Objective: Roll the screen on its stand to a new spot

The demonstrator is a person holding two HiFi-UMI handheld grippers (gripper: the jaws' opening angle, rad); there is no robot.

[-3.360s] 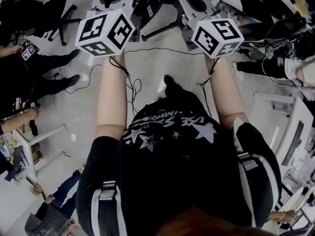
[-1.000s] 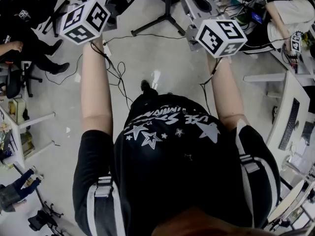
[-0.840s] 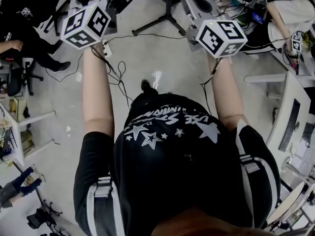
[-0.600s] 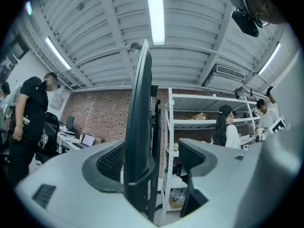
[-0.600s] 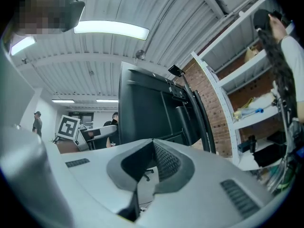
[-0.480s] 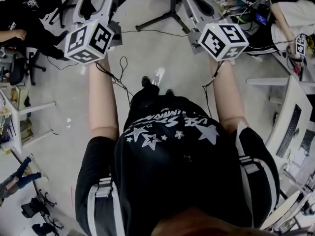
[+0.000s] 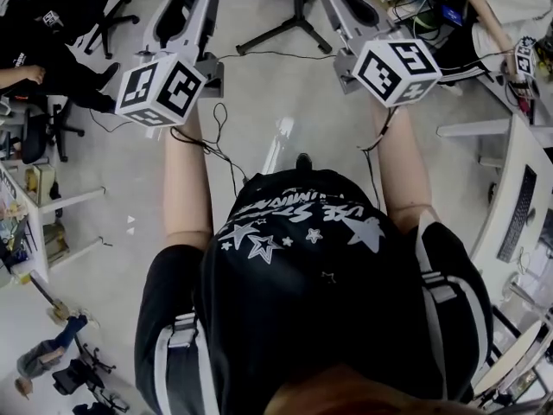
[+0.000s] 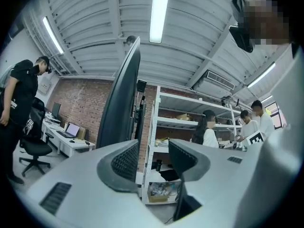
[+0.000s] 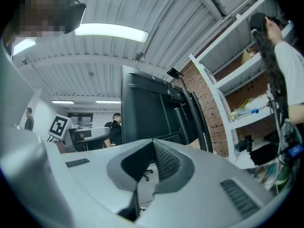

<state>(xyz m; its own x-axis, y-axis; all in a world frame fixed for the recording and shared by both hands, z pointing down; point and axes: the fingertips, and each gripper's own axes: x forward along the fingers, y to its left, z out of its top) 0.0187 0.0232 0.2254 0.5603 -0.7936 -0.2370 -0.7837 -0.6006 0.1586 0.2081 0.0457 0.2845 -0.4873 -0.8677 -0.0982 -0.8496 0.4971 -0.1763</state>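
As the screen looms beyond my tips, left gripper, just narrowed, gapes empty; right gripper is pinched shut on nothing.

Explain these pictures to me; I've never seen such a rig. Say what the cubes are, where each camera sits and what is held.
There is no robot: a person holds a two-jaw gripper in each hand. Each marker cube is part of its gripper. The head view looks down from the person's head at the floor, where thin cables lie. The other two views ride on the grippers and look along their jaws. The left gripper is open; its jaws have just been closing, with nothing between them. The right gripper has its jaws together, empty. Ahead stands the big dark screen, not yet gripped.
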